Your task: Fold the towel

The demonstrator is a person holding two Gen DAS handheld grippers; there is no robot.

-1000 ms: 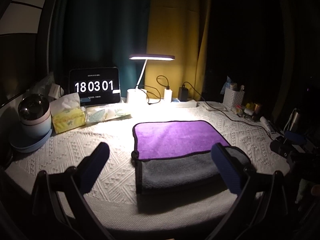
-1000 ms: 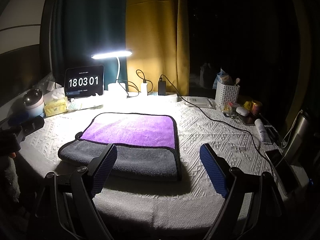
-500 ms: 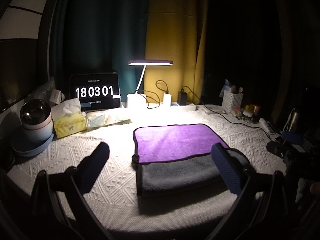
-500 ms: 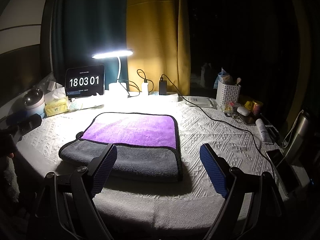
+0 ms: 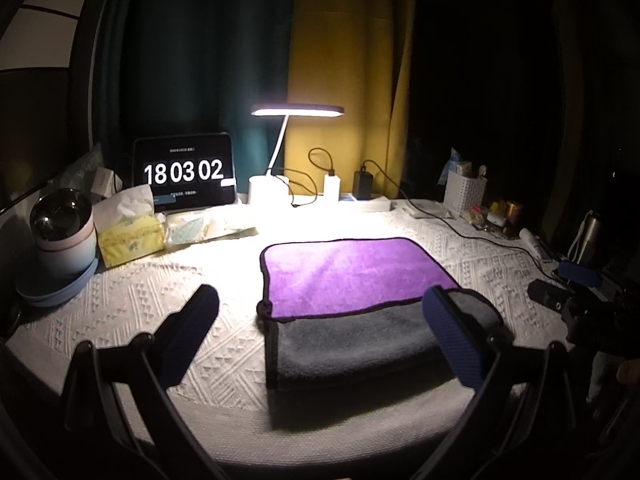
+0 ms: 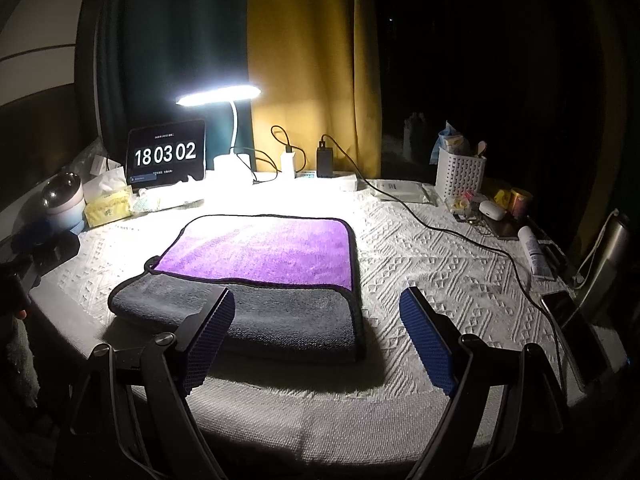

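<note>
Purple and grey: a two-sided microfibre towel (image 6: pixel 256 272) lies flat on the white knitted cover of the counter (image 6: pixel 440 280), purple face up at the far side, a grey band doubled over along the near edge.
Towel position: centre of the counter in the right wrist view, with its near grey fold at about 7 o'clock; in the left wrist view it sits toward 4 o'clock.
Left tongs (image 5: pixel 320 340): released, jaws spread wide, holding nothing, hovering over the near edge with the right-hand pad in front of the grey fold.
Right tongs (image 6: pixel 316 336): likewise spread and empty, poised above the near right corner of the towel.
Backdrop: a lit desk lamp (image 6: pixel 218 96) and a tablet clock (image 6: pixel 166 156) reading 18 03 02 at about 11 o'clock.
Step in hand: apparently between folds, one fold laid and no cloth gripped.
Next move: probably each pair of tongs must drop to an edge or corner, pinch all layers together, and carry them across evenly so the stack does not skew.
</note>
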